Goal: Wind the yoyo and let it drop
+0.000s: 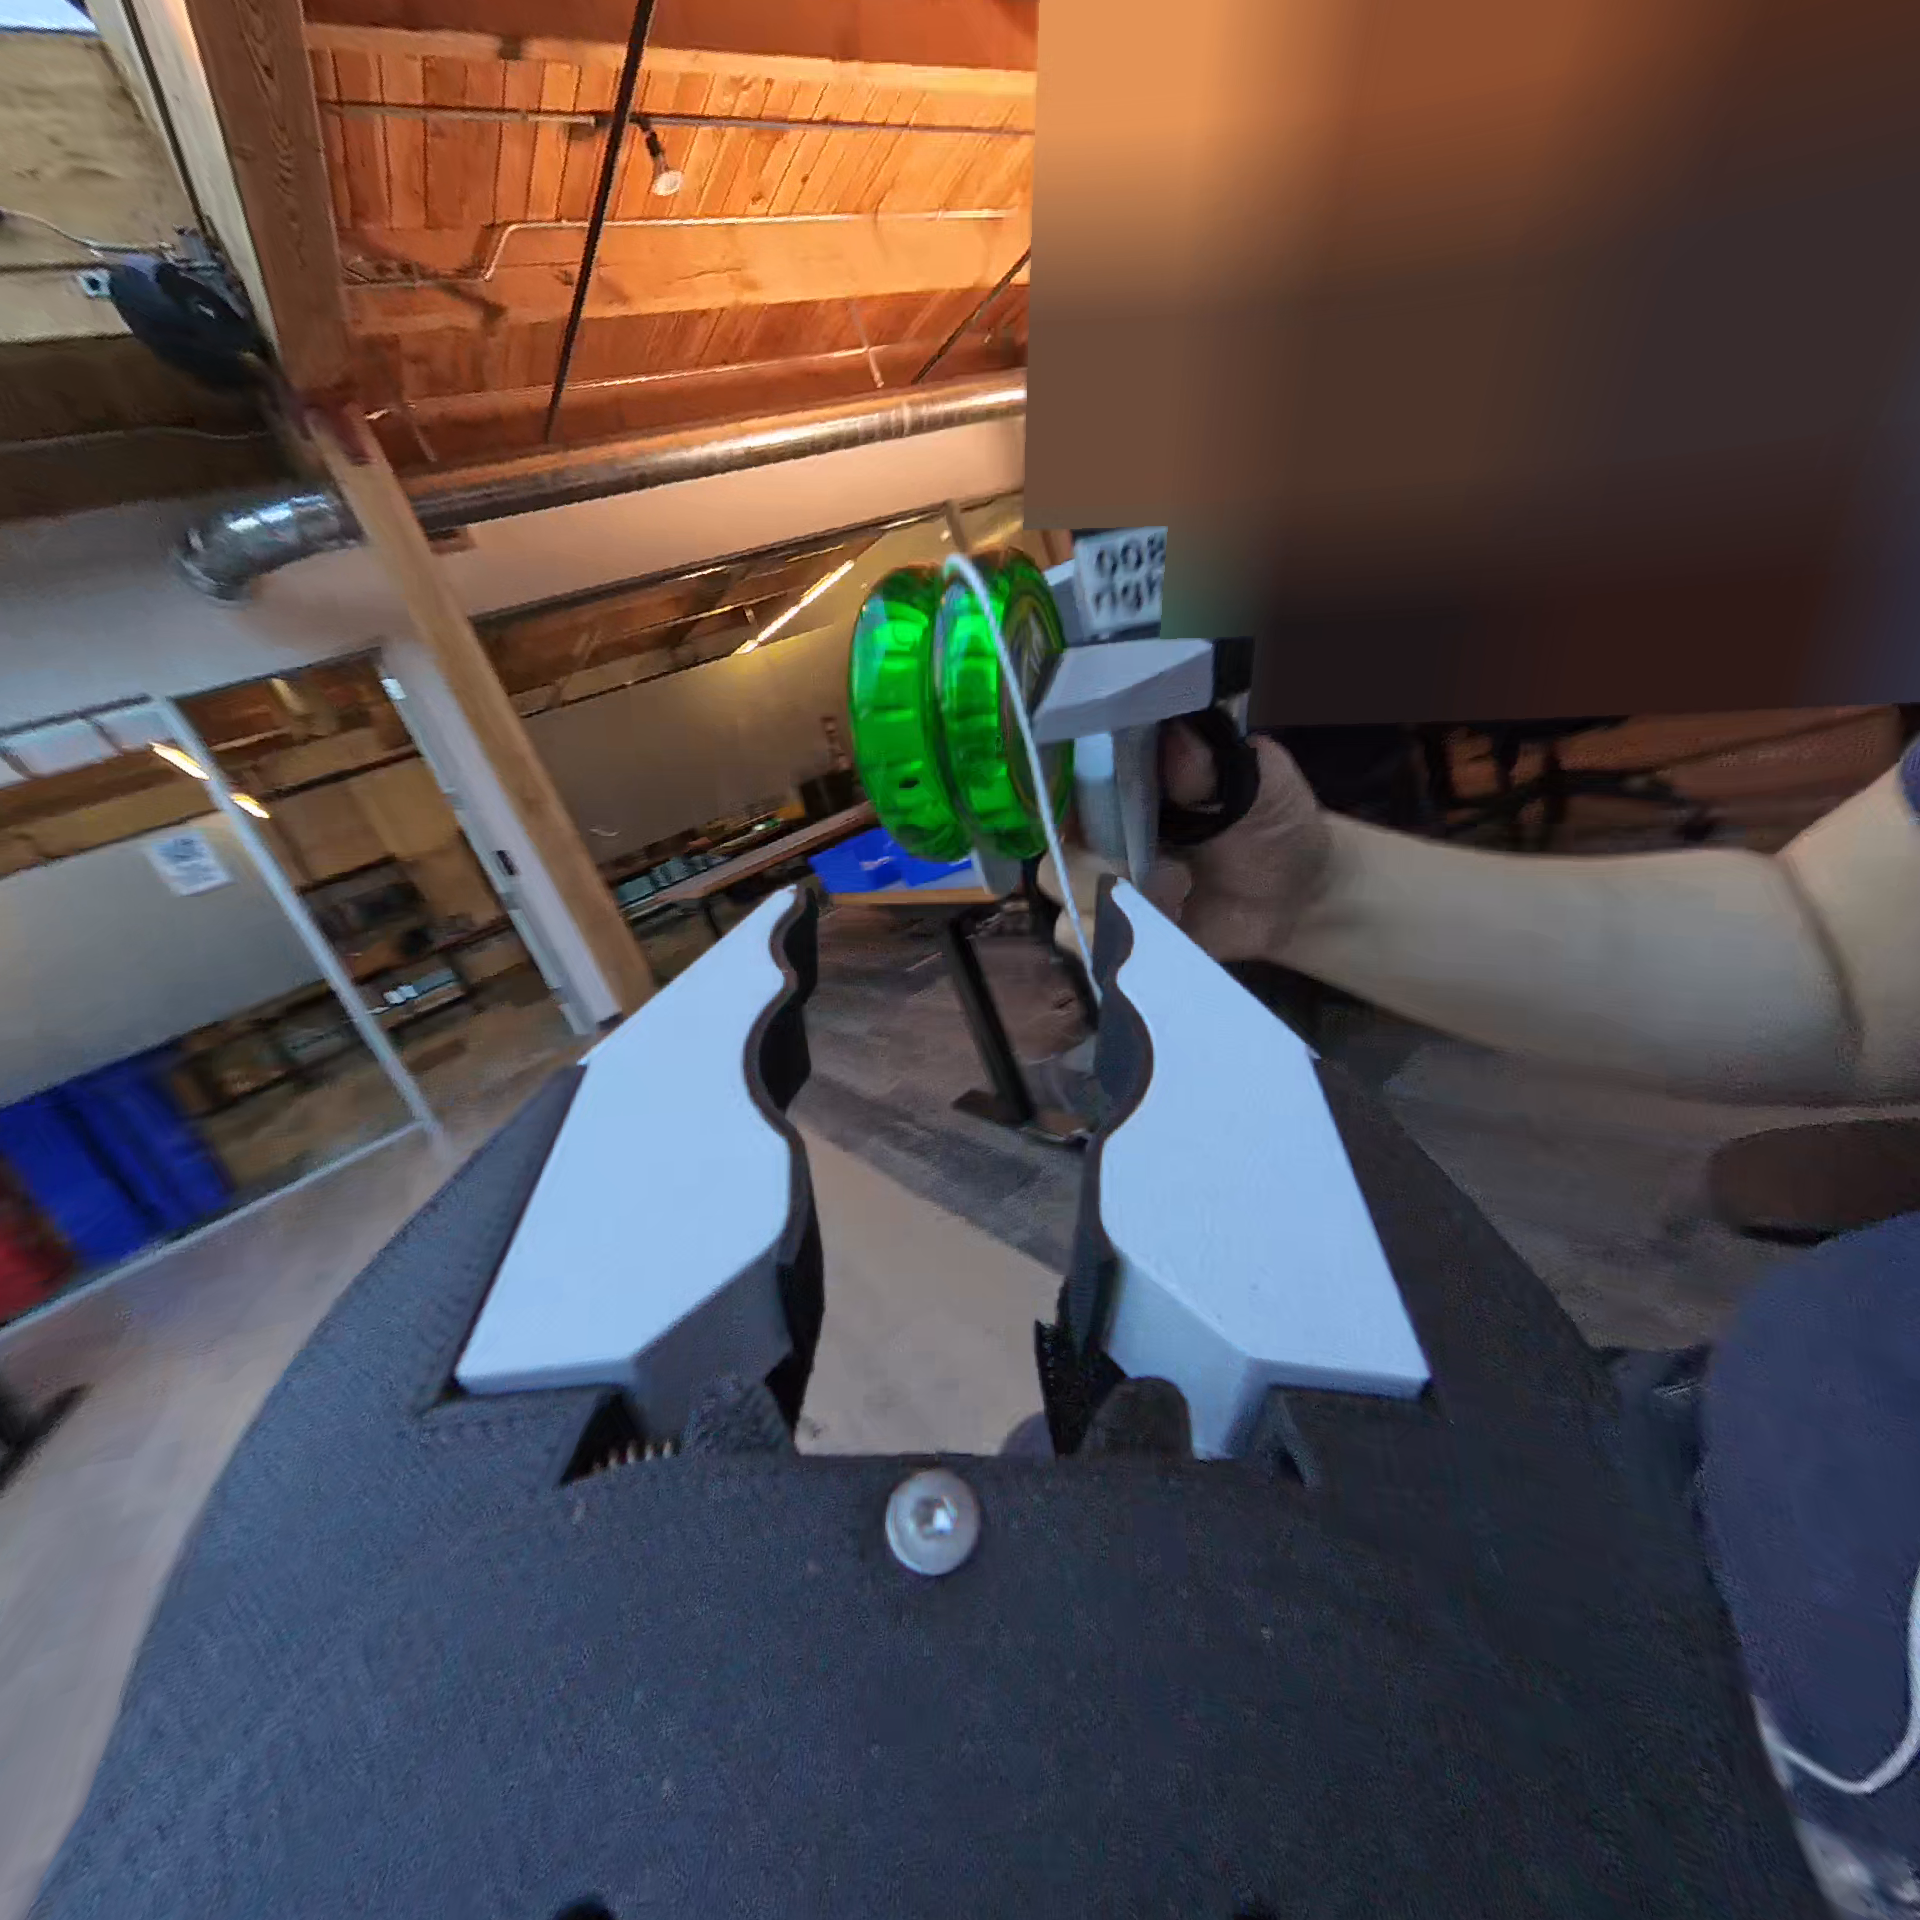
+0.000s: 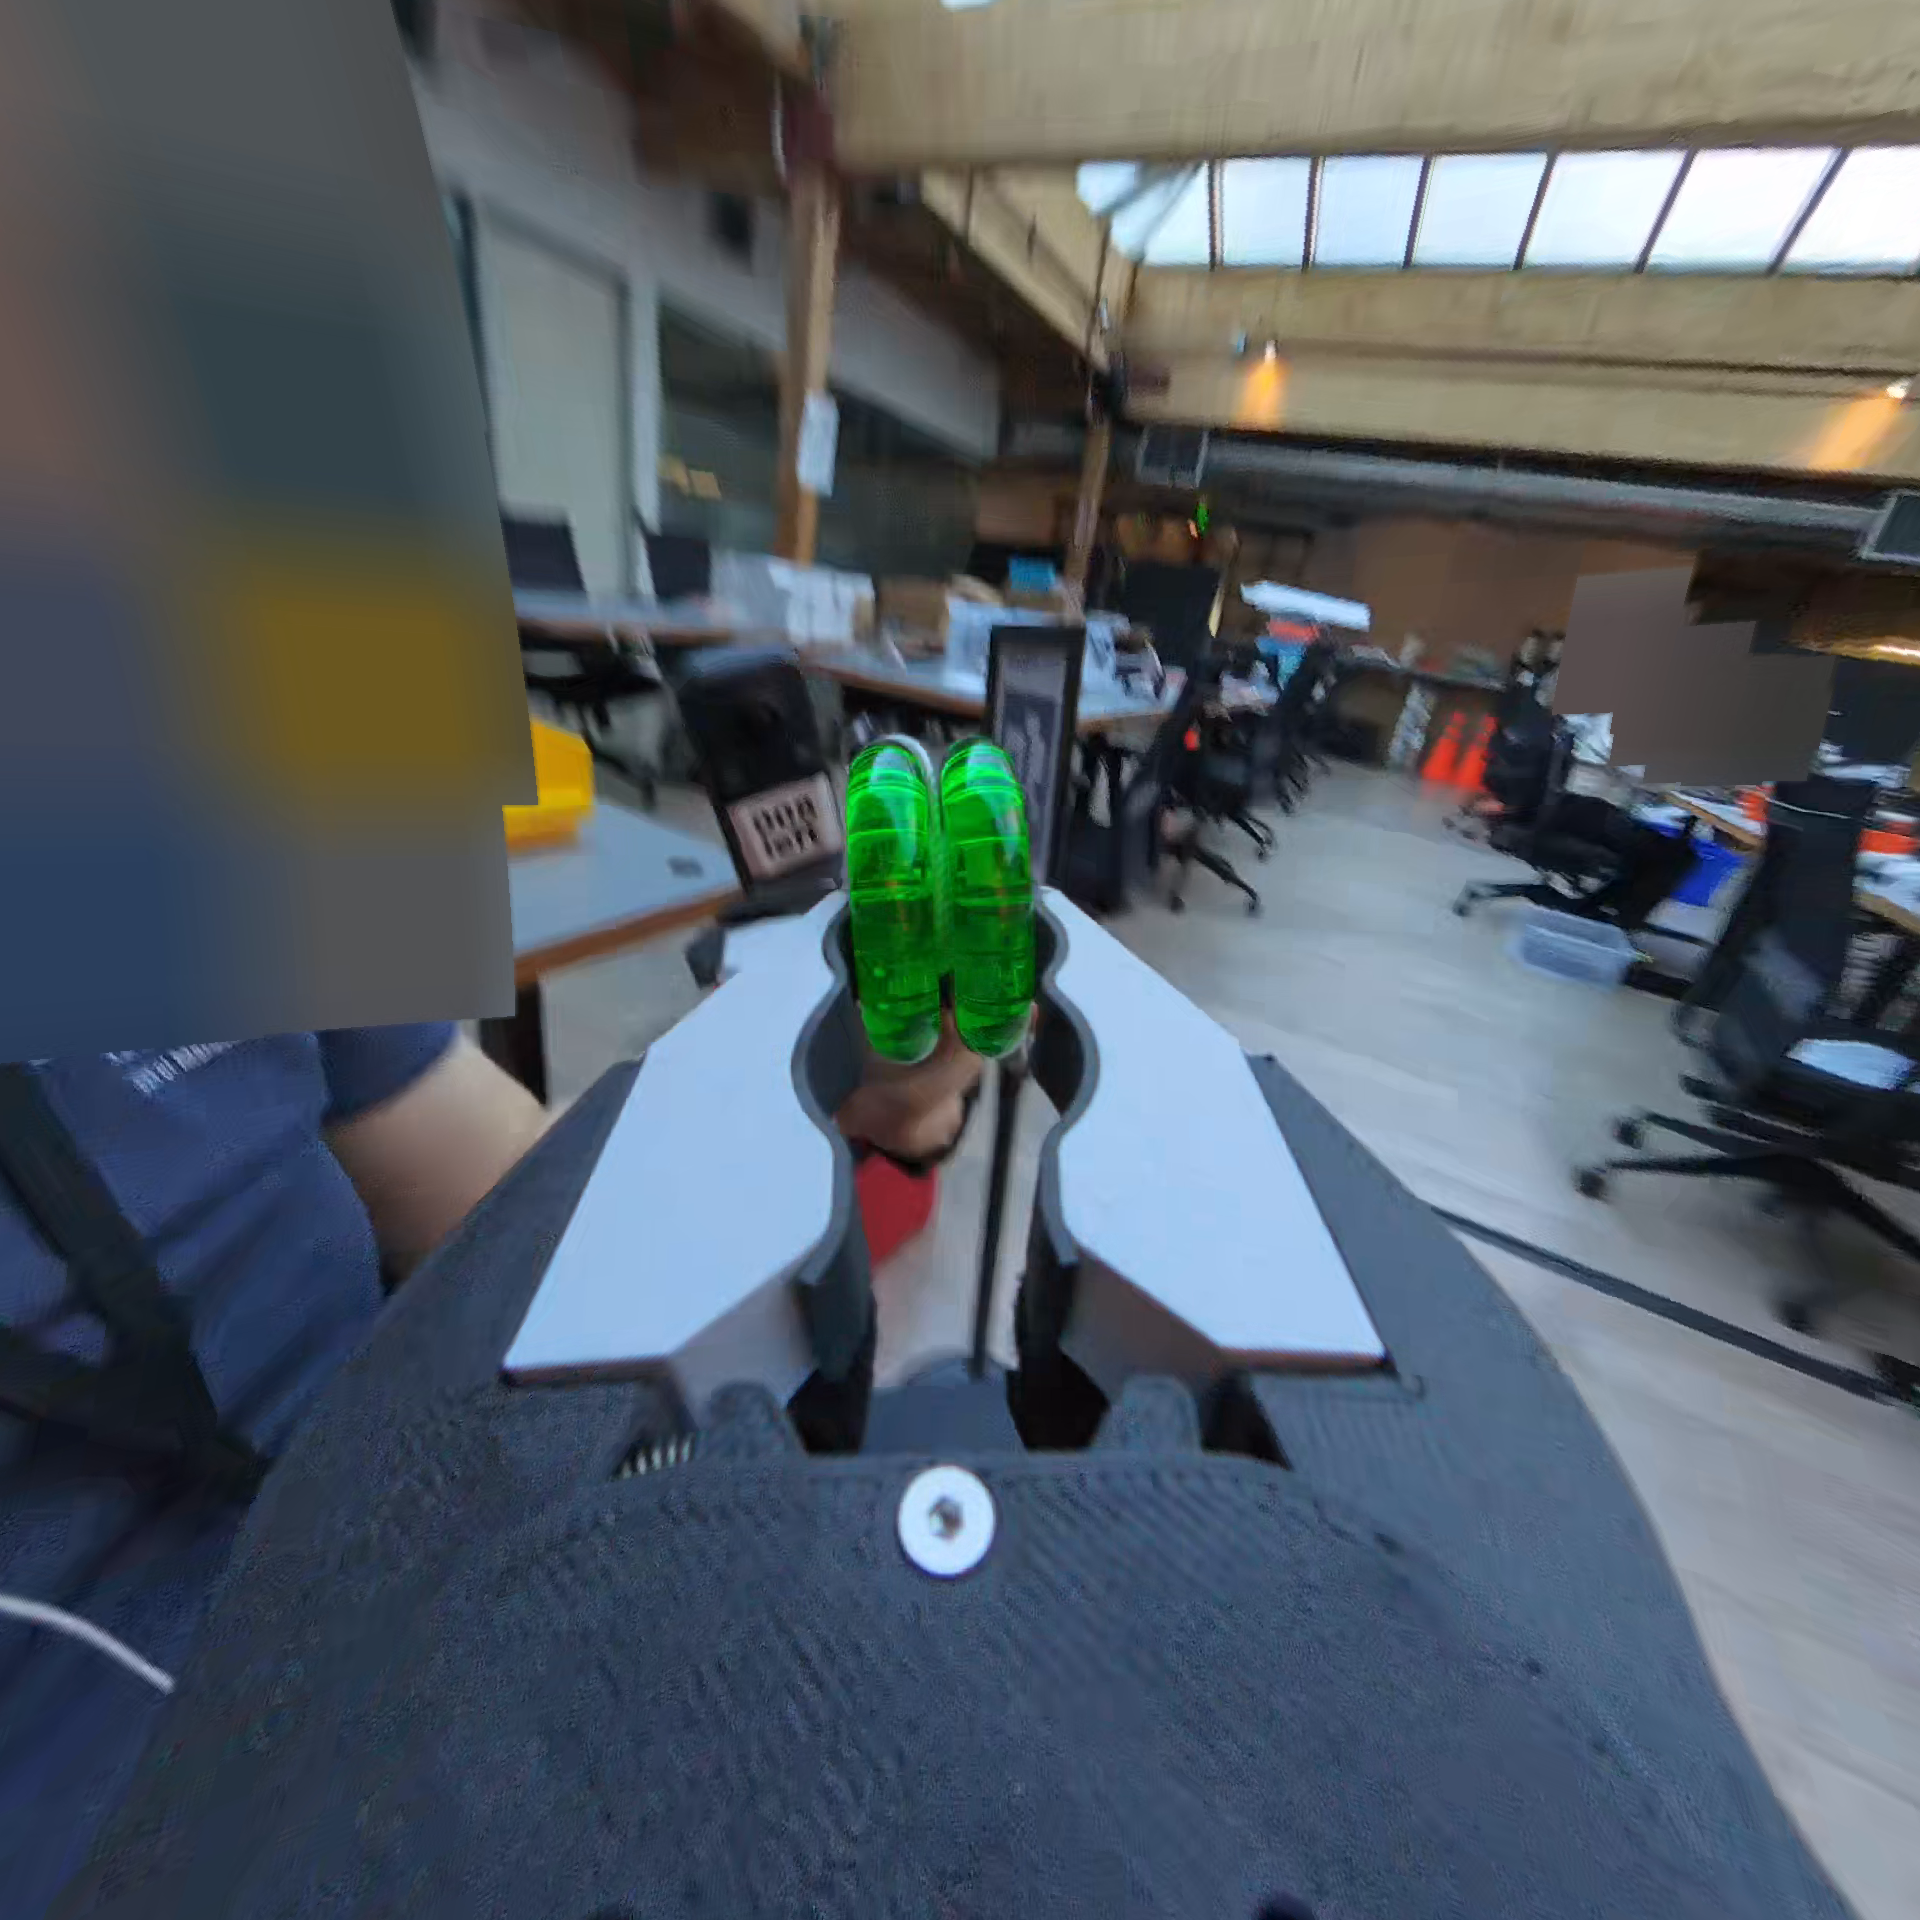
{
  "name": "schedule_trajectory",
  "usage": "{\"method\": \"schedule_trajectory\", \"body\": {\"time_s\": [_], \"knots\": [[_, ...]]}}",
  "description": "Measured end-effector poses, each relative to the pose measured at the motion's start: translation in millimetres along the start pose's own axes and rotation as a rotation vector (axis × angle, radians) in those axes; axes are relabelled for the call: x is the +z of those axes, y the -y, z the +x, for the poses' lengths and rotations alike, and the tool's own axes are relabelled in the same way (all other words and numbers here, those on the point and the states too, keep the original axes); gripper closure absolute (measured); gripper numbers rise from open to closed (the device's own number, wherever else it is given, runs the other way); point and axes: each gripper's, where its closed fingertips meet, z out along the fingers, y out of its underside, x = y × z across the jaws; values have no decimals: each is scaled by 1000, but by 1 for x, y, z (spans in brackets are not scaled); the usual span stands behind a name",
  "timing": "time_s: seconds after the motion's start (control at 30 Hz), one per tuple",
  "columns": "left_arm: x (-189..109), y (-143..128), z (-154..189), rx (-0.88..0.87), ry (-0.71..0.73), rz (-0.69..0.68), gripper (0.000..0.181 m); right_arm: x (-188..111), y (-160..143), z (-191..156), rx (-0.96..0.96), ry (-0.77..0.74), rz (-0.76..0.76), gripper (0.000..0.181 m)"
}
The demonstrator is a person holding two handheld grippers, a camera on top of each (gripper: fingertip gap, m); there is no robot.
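A clear green yoyo (image 2: 894, 883) stands on edge between the tips of my right gripper (image 2: 940, 925), which is shut on it. In the left wrist view the yoyo (image 1: 904, 717) is held in the air ahead, with one grey finger (image 1: 1132, 675) of the right gripper against its far side. A white string (image 1: 1029, 748) runs from the yoyo's groove down to the inner edge of the right-hand finger of my left gripper (image 1: 951, 925). That gripper is open with a wide gap, just below the yoyo. Where the string ends is hidden.
A person's hand and forearm (image 1: 1507, 914) hold the right gripper. A grey table (image 2: 613, 883) with a yellow bin (image 2: 551, 779) stands at the left. Office chairs (image 2: 1766, 1039) and desks fill the right. A wooden post (image 1: 499, 727) and blue bins (image 1: 104, 1174) are at the left. My left and right fingertips are right by each other.
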Motion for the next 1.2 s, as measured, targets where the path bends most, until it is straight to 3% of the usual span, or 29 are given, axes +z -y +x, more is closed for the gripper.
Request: {"method": "schedule_trajectory", "body": {"time_s": [0.1,0.23,0.3,0.37,0.47,0.6,0.77,1.0,1.2], "knots": [[7,-1,2,-113,-27,58,133,-5,-3,1,201,76,244,154],[11,-7,-1,-129,8,71,151,-9,-16,12,296,67,362,154],[9,-11,-3,-117,2,38,152,-7,-21,12,269,73,290,154],[6,-12,-3,-121,-21,9,153,-4,-29,10,200,82,108,152],[0,-11,-6,-139,-34,-8,153,-7,-34,16,32,49,-166,135],[-2,-12,0,-151,-80,-33,155,-14,-40,14,-183,70,-497,142],[2,-12,11,-269,-171,6,156,-21,-78,2,-120,150,-712,144],[-4,0,4,-348,-172,85,155,-11,-66,-1,-72,69,-489,149],[-7,-18,-3,-208,-113,-40,155,-19,-83,9,-68,-113,-586,152]]}}
